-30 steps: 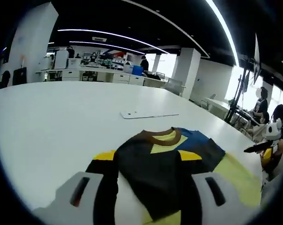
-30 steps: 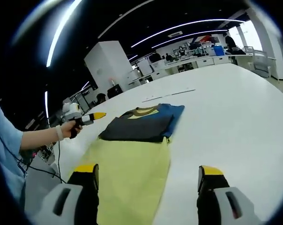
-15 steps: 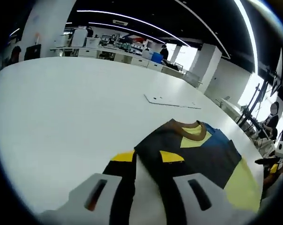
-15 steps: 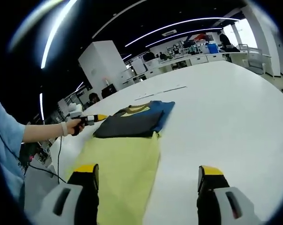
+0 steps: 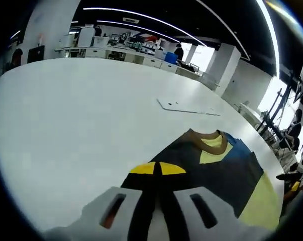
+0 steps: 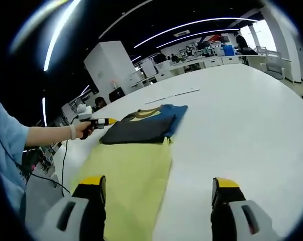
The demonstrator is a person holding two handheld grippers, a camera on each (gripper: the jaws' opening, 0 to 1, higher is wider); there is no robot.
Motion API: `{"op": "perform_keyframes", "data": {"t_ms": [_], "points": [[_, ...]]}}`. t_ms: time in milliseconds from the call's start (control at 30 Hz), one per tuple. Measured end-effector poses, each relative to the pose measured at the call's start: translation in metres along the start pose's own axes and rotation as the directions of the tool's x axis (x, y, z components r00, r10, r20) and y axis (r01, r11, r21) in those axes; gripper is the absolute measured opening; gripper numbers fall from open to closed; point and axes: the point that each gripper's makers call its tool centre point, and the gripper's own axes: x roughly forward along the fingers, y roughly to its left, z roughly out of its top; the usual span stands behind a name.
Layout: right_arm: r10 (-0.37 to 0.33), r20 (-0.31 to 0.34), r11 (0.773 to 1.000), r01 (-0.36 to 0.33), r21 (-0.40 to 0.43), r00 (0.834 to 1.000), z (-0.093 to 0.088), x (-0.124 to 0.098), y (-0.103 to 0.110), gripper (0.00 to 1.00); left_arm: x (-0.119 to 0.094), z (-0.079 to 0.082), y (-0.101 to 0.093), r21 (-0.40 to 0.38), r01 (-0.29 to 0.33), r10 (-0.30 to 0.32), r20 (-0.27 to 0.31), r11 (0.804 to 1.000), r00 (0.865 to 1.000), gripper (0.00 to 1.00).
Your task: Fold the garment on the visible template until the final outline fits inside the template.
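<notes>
Left gripper (image 5: 159,170): nearest in the left gripper view; its yellow-tipped jaws stand pressed together at the near edge of the T-shirt. Whether cloth is pinched between them cannot be told. In the right gripper view it shows held in a hand (image 6: 80,129) at the shirt's dark side edge.

Right gripper (image 6: 159,188): jaws wide apart, holding nothing, above the near end of the yellow panel.

T-shirt (image 6: 141,125): partly folded on the white table (image 5: 66,115) — a dark folded part with brown collar (image 5: 204,134) and blue patch at the far end, a pale yellow panel (image 6: 128,175) stretching toward the right gripper.

Long axis: runs from the right gripper's jaws away to the collar; the unfolded yellow end is the nearer.

Nearer arm: judged the right for the yellow hem, the left for the dark side edge.

Flat white sheet (image 5: 186,106): beyond the collar, apart from the shirt — possibly the template, though this is uncertain.

Step in hand: judged mid-fold; the yellow length remains to be brought over.
</notes>
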Motion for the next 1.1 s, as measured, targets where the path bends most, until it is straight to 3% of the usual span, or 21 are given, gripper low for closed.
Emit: {"op": "perform_keyframes", "data": {"t_ms": [167,267,333,500,667,733,900,1000,1100], "points": [[0.004,-0.007,1.0,-0.004,-0.002,1.0,-0.002,0.002,0.002,0.87,-0.001,0.009,-0.001,0.013,0.005,-0.005,0.005,1.0,1.0,0.0],[0.006,-0.005,1.0,-0.006,-0.002,1.0,-0.002,0.003,0.003,0.87,-0.004,0.024,0.006,0.025,-0.029,0.028,0.055,0.999,0.998,0.0],[0.007,-0.007,1.0,-0.007,-0.007,1.0,-0.002,0.003,0.004,0.87,-0.004,0.029,0.007,0.003,-0.019,0.018,0.062,1.0,0.998,0.0],[0.006,-0.01,1.0,-0.006,-0.008,1.0,-0.003,0.004,0.003,0.87,-0.004,0.018,0.008,0.077,-0.031,0.03,0.015,0.997,0.999,0.0],[0.009,-0.007,1.0,-0.009,-0.008,1.0,-0.003,0.004,0.005,0.88,-0.009,0.019,0.003,0.042,0.01,-0.012,0.043,0.999,0.999,0.0],[0.015,0.001,1.0,-0.015,-0.008,1.0,-0.001,0.003,0.006,0.9,-0.011,0.02,-0.003,0.074,0.046,-0.049,0.048,0.996,0.998,0.09],[0.015,0.002,0.999,-0.015,-0.029,1.0,0.002,0.004,0.007,0.93,-0.016,0.022,-0.013,0.134,0.089,-0.099,0.07,0.987,0.993,0.47],[0.015,0.001,0.999,-0.015,-0.048,1.0,0.006,0.006,0.008,0.96,-0.021,0.018,-0.023,0.161,0.143,-0.154,0.058,0.977,0.986,0.69],[0.013,0.003,0.998,-0.013,-0.065,1.0,0.011,0.007,0.009,1.0,-0.028,0.011,-0.032,0.196,0.173,-0.183,0.034,0.965,0.983,0.85]]}}
